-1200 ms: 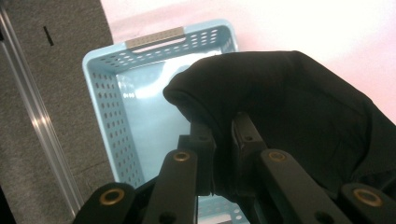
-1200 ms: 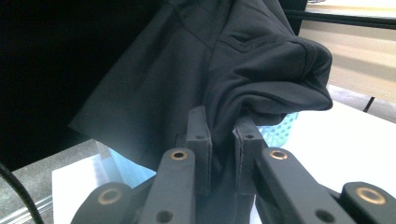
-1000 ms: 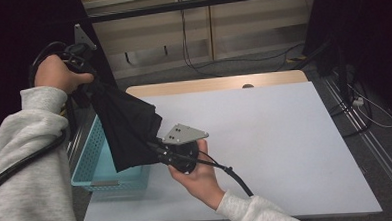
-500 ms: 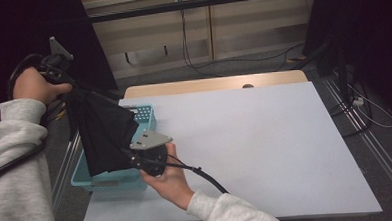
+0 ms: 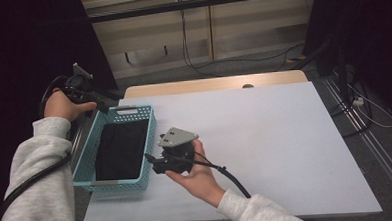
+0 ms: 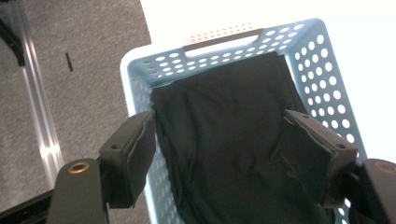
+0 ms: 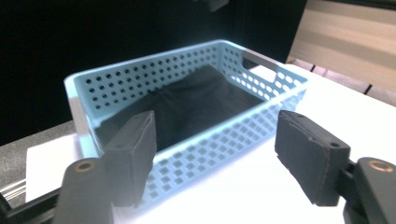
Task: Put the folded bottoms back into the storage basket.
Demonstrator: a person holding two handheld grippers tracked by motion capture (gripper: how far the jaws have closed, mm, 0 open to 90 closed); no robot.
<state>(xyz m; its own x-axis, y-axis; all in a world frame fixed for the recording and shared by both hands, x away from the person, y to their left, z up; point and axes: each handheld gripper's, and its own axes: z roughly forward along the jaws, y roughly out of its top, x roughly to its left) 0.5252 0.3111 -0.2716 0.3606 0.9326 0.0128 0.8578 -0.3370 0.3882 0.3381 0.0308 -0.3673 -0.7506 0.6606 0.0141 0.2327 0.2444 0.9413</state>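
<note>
Two claws just opened – left claw (image 6: 219, 154), right claw (image 7: 215, 158) – both empty, black cloth (image 5: 119, 149) in blue basket (image 5: 150, 142).

All 3 views share the basket (image 5: 89, 181).

Left gripper (image 5: 103, 103) and right gripper (image 5: 151, 162), fingers (image 6: 128, 156) just opened, empty.

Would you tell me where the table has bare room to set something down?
The white table is bare from the right hand to its right edge. It is crowded at the left edge, where the blue basket holds the black cloth.
</note>
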